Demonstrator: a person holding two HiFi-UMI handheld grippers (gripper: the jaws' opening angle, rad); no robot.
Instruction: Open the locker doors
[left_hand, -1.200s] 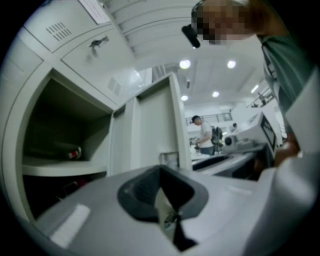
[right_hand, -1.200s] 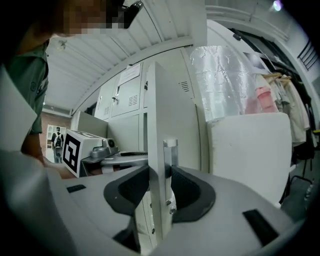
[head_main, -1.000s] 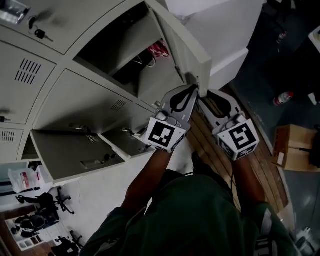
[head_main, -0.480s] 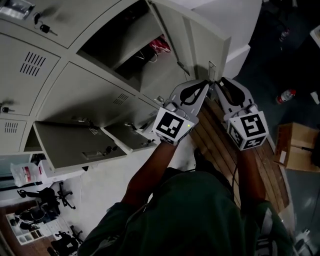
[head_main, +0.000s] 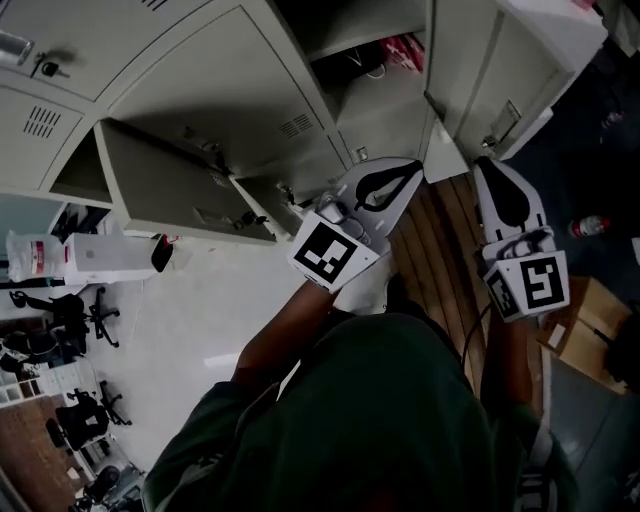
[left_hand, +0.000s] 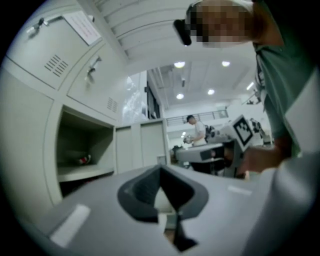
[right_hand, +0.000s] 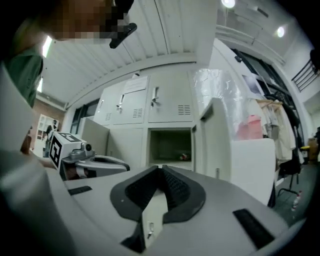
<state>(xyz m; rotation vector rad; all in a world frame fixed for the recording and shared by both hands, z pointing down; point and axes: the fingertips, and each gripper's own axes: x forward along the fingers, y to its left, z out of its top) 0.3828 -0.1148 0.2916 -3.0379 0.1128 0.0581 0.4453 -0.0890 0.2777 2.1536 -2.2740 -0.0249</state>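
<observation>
The grey lockers (head_main: 190, 80) fill the top of the head view. The upper right door (head_main: 470, 70) stands wide open, and its compartment (head_main: 380, 60) holds a small red thing (head_main: 405, 48). My left gripper (head_main: 415, 166) hangs shut just below that compartment, with nothing in it. My right gripper (head_main: 484, 162) is below the door's free edge, apart from it, and its jaws are closing with nothing between them. The right gripper view shows the open compartment (right_hand: 170, 145) and the door (right_hand: 212, 145) ahead of the meeting tips (right_hand: 161, 170). The left gripper's tips (left_hand: 160, 170) also meet.
Two lower locker doors (head_main: 170, 190) (head_main: 275, 195) hang open at the left. Wooden planks (head_main: 450, 240) lie under the grippers. A bottle (head_main: 590, 228) and a cardboard box (head_main: 585, 310) sit on the floor at the right. A person (left_hand: 197, 131) stands far off.
The upper right door has swung wider open. Both grippers have come off its edge, the right one moving out to the right, and its jaws have gone from wide to nearly closed.
</observation>
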